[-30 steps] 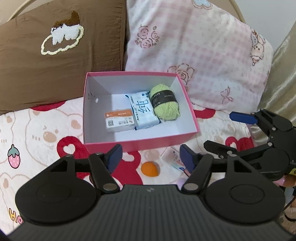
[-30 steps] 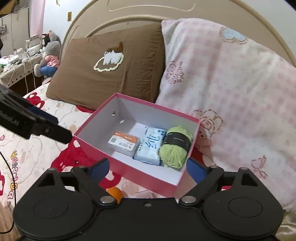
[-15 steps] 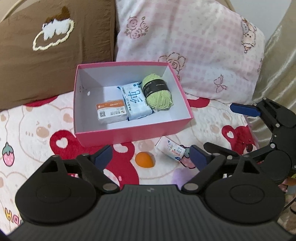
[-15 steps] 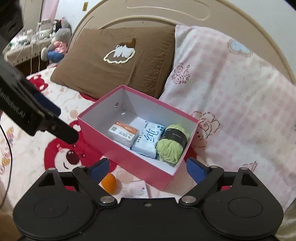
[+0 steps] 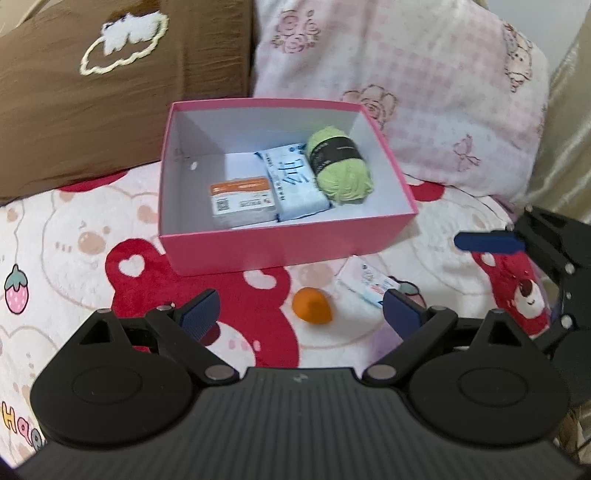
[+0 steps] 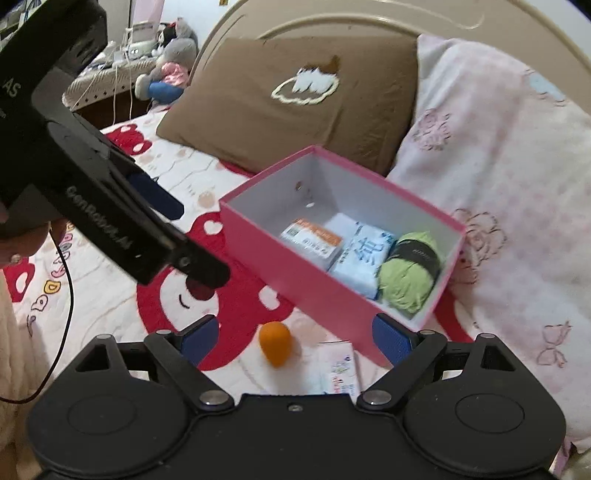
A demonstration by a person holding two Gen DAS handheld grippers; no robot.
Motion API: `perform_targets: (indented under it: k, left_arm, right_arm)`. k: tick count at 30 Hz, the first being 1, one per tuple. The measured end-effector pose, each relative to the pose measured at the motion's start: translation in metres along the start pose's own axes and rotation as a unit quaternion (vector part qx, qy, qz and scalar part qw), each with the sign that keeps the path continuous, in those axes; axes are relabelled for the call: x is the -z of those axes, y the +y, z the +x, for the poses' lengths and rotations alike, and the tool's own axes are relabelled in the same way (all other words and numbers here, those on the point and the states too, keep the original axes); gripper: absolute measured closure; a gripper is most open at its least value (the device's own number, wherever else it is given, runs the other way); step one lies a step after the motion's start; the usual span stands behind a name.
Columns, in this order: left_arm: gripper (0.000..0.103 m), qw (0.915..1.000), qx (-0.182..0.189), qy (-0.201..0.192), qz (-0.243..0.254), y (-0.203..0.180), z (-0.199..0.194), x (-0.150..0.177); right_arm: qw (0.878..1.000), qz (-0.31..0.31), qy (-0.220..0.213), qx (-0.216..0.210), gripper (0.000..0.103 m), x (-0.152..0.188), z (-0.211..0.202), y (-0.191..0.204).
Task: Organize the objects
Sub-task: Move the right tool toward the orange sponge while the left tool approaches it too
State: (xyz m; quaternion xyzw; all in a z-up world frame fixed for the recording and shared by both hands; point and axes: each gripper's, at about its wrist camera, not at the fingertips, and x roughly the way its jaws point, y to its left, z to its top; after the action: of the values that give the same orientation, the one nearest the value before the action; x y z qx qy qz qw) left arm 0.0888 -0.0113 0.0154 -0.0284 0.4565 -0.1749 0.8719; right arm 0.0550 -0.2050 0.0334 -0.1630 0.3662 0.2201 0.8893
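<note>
On the bedspread (image 5: pixel 66 236), an orange egg-shaped sponge (image 5: pixel 312 305) lies just ahead of the left gripper (image 5: pixel 301 310), between its empty, opening jaws. A small white packet (image 5: pixel 367 282) lies beside it by the pink box's (image 5: pixel 280 251) near wall. The right gripper (image 6: pixel 295 334) is wide and empty. The box holds green yarn (image 5: pixel 341 171), a tissue pack (image 5: pixel 293 182) and an orange-labelled carton (image 5: pixel 242 203).

We face a cream headboard (image 6: pixel 369 22) at twelve o'clock; at ten o'clock, a cluttered side table (image 6: pixel 107 79) bears a plush toy (image 6: pixel 168 66).
</note>
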Motion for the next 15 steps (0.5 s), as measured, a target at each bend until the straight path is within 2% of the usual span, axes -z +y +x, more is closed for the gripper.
perform_targets:
  k: [5,9,15]
  left_arm:
    - [0.007,0.9999,-0.007,-0.006,0.004,0.006,0.01,0.009]
    - [0.007,0.9999,0.003,-0.004,-0.014,0.012,0.02,0.015]
    - [0.007,0.9995,-0.008,-0.013,-0.028,0.02,0.032,0.022]
  right_arm:
    - [1.0,0.01,-0.003,-0.025,0.011,0.006,0.013,0.007]
    - [0.999,0.027,-0.012,0.023,0.011,0.007,0.026,0.007]
    - [0.999,0.02,-0.007,0.035,0.011,0.013,0.042,0.006]
